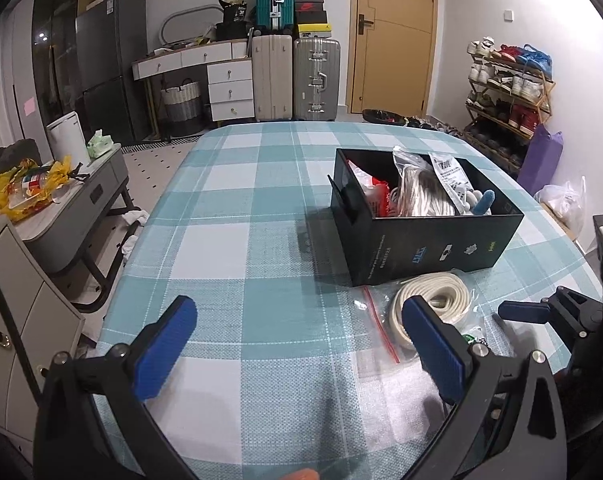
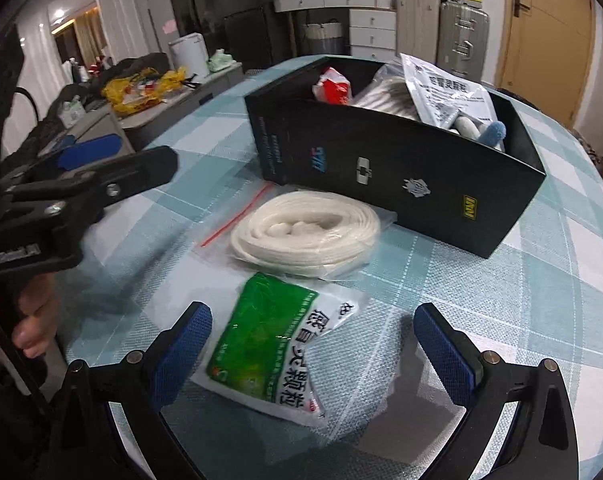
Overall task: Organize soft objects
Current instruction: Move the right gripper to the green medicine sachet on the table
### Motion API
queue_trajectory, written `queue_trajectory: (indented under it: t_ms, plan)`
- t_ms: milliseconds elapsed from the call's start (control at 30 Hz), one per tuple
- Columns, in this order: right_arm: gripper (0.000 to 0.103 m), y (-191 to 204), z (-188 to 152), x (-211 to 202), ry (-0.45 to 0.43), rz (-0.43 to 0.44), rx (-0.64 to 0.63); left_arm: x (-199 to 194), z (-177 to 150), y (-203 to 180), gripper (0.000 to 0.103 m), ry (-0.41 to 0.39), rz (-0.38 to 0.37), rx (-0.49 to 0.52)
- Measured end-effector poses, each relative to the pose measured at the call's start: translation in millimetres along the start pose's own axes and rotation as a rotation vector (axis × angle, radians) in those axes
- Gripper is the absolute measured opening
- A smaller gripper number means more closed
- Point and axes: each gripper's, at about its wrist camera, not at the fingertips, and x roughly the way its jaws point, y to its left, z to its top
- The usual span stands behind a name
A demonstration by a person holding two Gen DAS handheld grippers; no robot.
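The open box (image 2: 401,168) stood on the table (image 2: 541,300), and inside it lay a bundle of cord (image 1: 421,196) in the middle, a printed packet (image 2: 449,96) propped over that bundle, a small pouch (image 2: 333,86) toward the box's left end and a fuzzy piece (image 2: 495,133) toward its right end. Just before the box's near wall lay a coil of cord in a clear zip bag (image 2: 309,232), and nearer still than the coil, farther from the box, lay a sachet (image 2: 269,344) flat on the table. Behind the box, beyond the table's far edge, suitcases (image 1: 295,76) stood against the wall.
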Motion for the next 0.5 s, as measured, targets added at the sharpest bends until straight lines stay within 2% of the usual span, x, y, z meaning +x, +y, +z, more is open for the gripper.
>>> queue_trajectory:
  t_ms: [267, 500]
  plan:
    - [0.102, -16.4, -4.0, -2.0, 0.042, -0.034, -0.008, -1.8, 0.9, 1.2, 0.103, -0.006, -0.003, -0.004]
    - [0.102, -46.6, -8.5, -8.4, 0.032, -0.039, 0.034, -2.6, 0.4, -1.6, 0.103, -0.009, -0.003, 0.006]
